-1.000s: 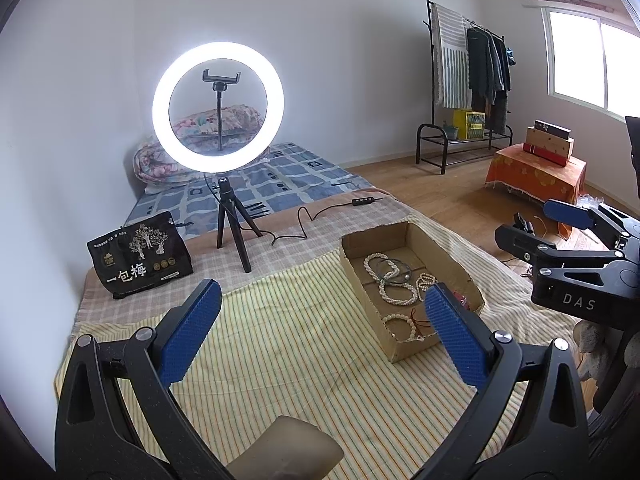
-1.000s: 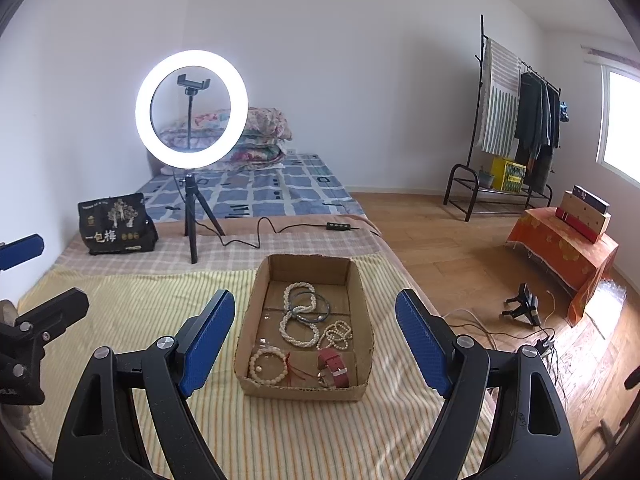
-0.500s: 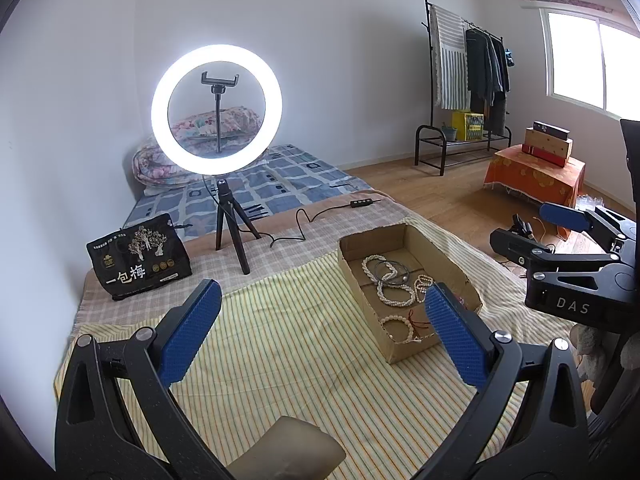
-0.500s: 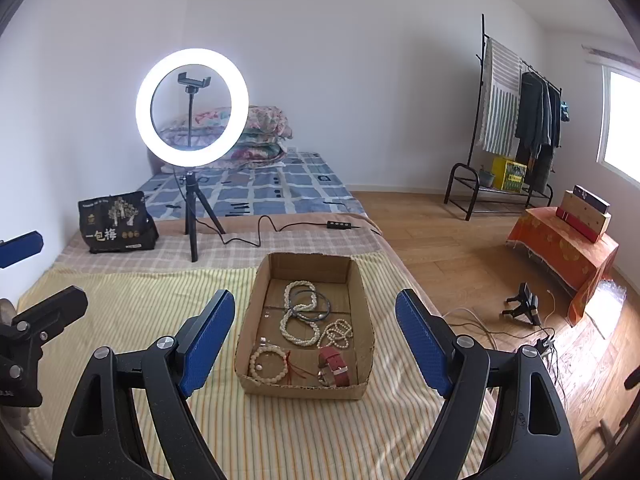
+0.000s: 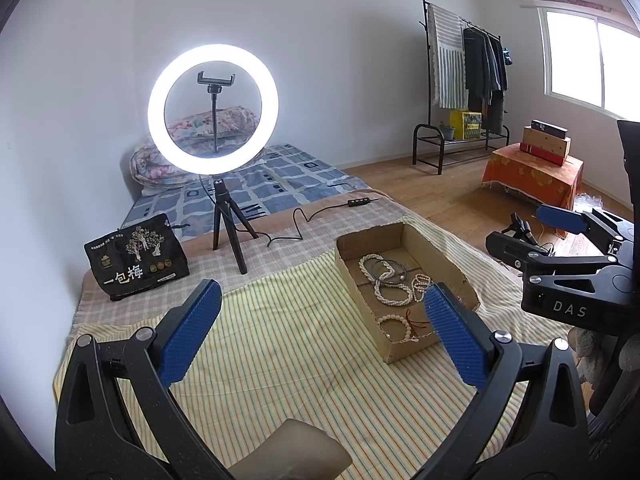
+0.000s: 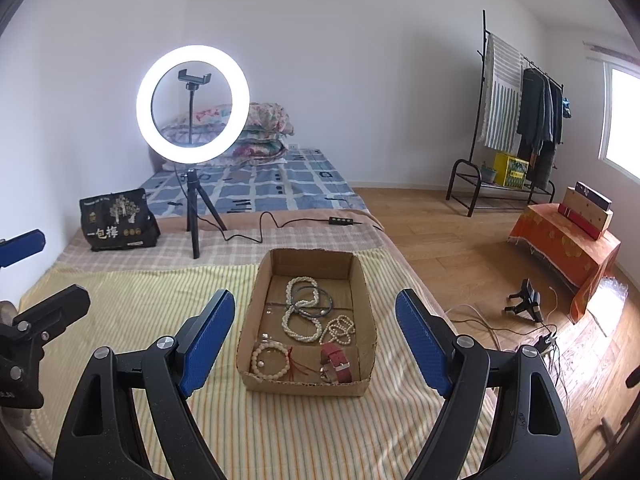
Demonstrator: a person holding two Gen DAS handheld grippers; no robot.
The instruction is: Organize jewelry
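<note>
Both grippers hover over the bed, jaws spread and empty.
Right gripper (image 6: 315, 340) view shows a red watch (image 6: 335, 362) in the box (image 6: 362, 280); left gripper (image 5: 320, 332) view hides it.

This is a bedroom in a home. A low bed with a blue checked sheet (image 6: 260, 186) carries folded floral quilts (image 6: 256, 130) against the white wall. A black metal clothes rack (image 6: 516, 120) with hanging garments stands on the wooden plank floor (image 6: 460, 240), near a bright window (image 5: 592, 68).
</note>
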